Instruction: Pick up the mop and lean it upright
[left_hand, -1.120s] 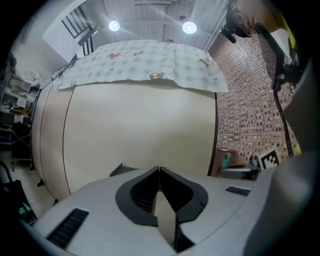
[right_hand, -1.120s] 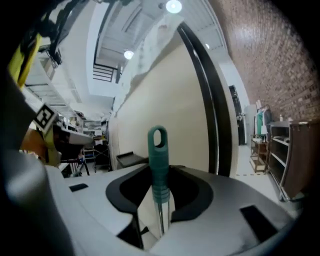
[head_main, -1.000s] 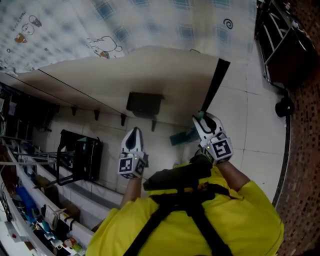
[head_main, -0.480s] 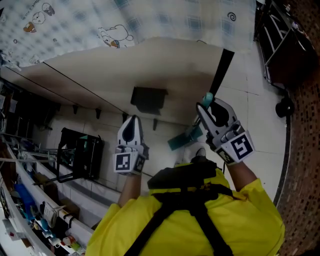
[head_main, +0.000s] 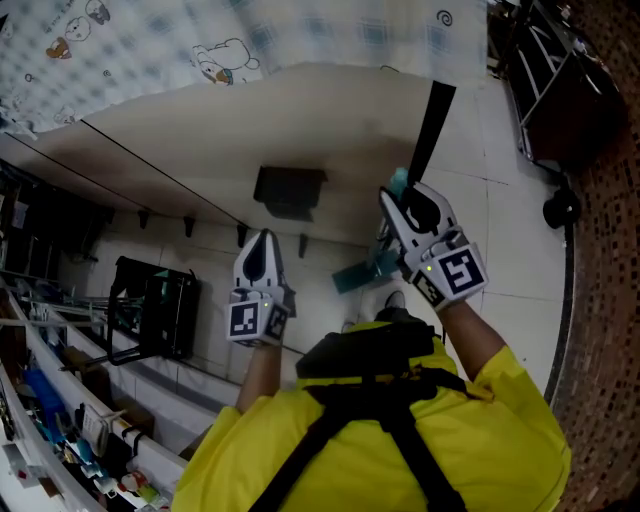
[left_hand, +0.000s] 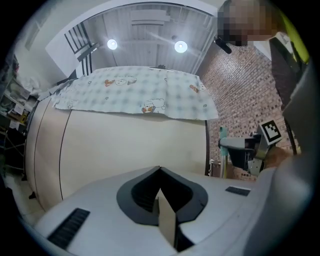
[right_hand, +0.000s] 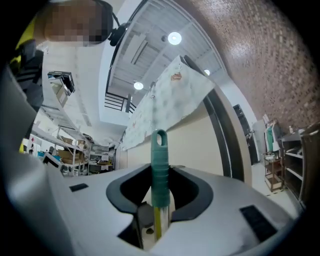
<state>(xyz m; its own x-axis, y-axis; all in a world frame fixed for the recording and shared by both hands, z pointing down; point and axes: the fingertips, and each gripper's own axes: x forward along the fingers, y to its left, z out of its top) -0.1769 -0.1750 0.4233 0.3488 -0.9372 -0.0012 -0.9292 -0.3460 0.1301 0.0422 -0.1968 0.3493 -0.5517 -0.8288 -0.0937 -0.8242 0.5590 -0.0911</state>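
Note:
The mop has a teal grip with a loop at its end (right_hand: 159, 165) on a pale shaft. My right gripper (right_hand: 159, 200) is shut on the shaft just below that grip, with the grip sticking out past the jaws. In the head view the right gripper (head_main: 405, 195) is raised in front of me, the teal grip end (head_main: 398, 183) at its tip and the teal mop head (head_main: 357, 273) low near the floor beneath it. My left gripper (head_main: 262, 245) is to its left, away from the mop, jaws together on nothing. In the left gripper view (left_hand: 160, 192) the mop handle (left_hand: 223, 135) stands at the right.
A tall beige panel (head_main: 250, 130) with a checked cloth (head_main: 300, 30) over its top stands ahead, a black strip (head_main: 430, 120) along its right edge and a dark box (head_main: 290, 190) at its foot. A black cart (head_main: 150, 310) and shelves are at the left, a dark rack (head_main: 560, 90) at the right.
My right gripper has lifted the mop handle higher and tilted it toward the black strip. The left gripper has barely moved.

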